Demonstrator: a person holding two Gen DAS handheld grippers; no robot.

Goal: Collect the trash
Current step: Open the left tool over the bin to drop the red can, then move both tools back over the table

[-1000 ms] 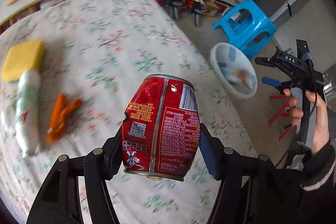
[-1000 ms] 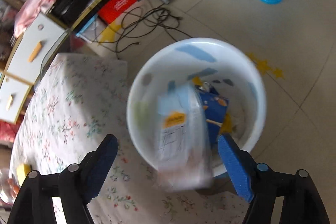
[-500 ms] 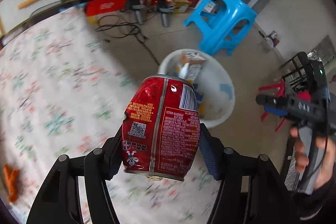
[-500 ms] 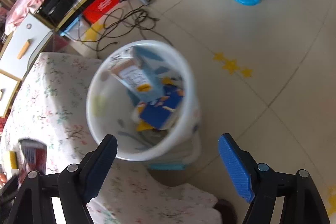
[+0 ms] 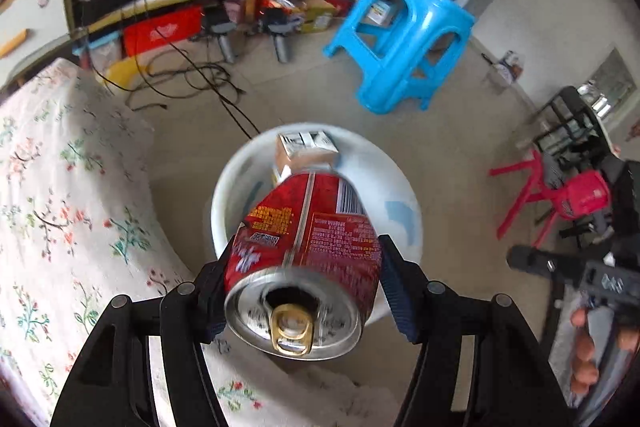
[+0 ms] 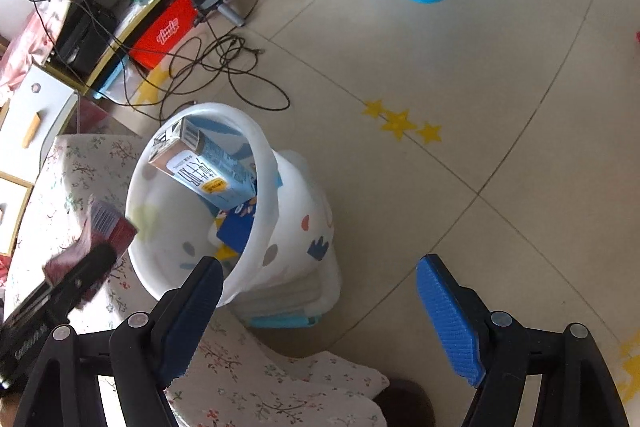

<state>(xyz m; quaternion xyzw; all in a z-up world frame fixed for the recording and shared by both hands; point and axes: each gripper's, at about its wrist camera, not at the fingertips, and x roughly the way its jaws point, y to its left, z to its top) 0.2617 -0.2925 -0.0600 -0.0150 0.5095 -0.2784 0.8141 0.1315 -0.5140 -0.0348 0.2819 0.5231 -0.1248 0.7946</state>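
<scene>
A dented red drink can [image 5: 308,227] sits between the pads of my left gripper [image 5: 304,251], tipped so its silver top and gold tab face the camera. The jaws are opening, and both pads still touch the can's sides. It hangs over the white bin [image 5: 240,171] on the floor, which holds a milk carton [image 5: 306,147]. In the right wrist view my right gripper [image 6: 320,263] is open and empty above the floor beside the bin [image 6: 264,163]. The carton [image 6: 204,167] leans inside, with the can [image 6: 100,227] at the bin's left rim.
The table with the flowered cloth [image 5: 60,207] lies left of the bin. A blue plastic stool [image 5: 400,39] and loose black cables [image 6: 224,67] are on the tiled floor behind it. Red stool [image 5: 560,191] stands at right. Cluttered shelves line the back wall.
My left gripper carried the can rightward off the table to above the bin, and the can tipped its top toward the camera. The right gripper drew back from over the bin.
</scene>
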